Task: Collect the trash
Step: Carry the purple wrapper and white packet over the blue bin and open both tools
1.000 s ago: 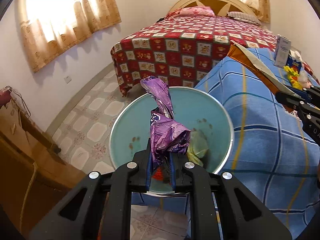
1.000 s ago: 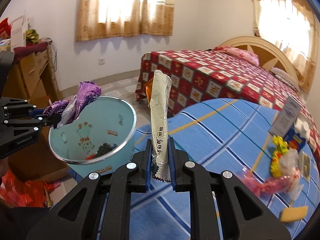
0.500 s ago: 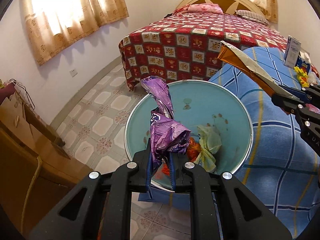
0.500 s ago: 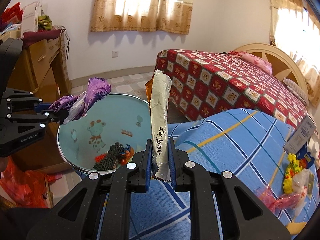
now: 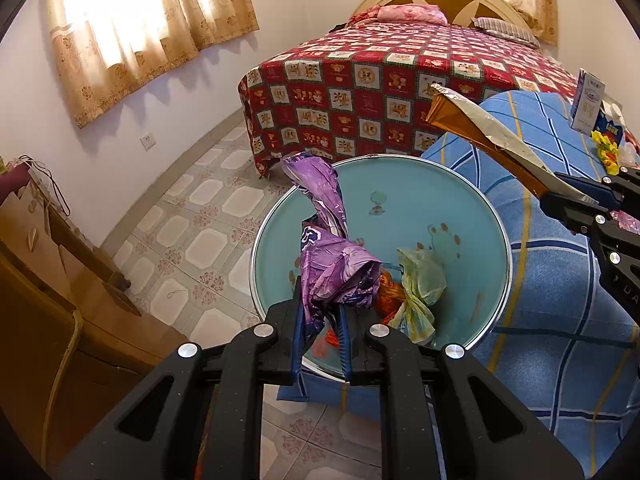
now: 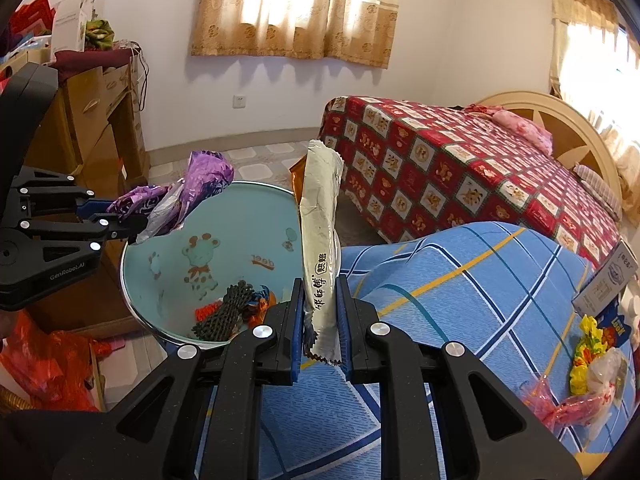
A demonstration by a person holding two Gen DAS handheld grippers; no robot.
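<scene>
Beside the blue checked bed [image 6: 460,280] stands my teal bin [image 5: 472,196]; my left gripper [image 5: 322,344] jaws clamp a purple wrapper [image 5: 336,272] above it, right gripper [image 6: 320,332] jaws pinch a silver wrapper [image 6: 320,232] near its rim.

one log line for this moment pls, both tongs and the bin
left tongs: shut on purple wrapper over bin | right tongs: shut on silver wrapper beside bin | nothing dropped yet

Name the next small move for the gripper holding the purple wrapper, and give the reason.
Probably open the left gripper. It is shut on the purple wrapper, which in both views hangs over the open teal bin with trash already inside, so it should drop in.
</scene>
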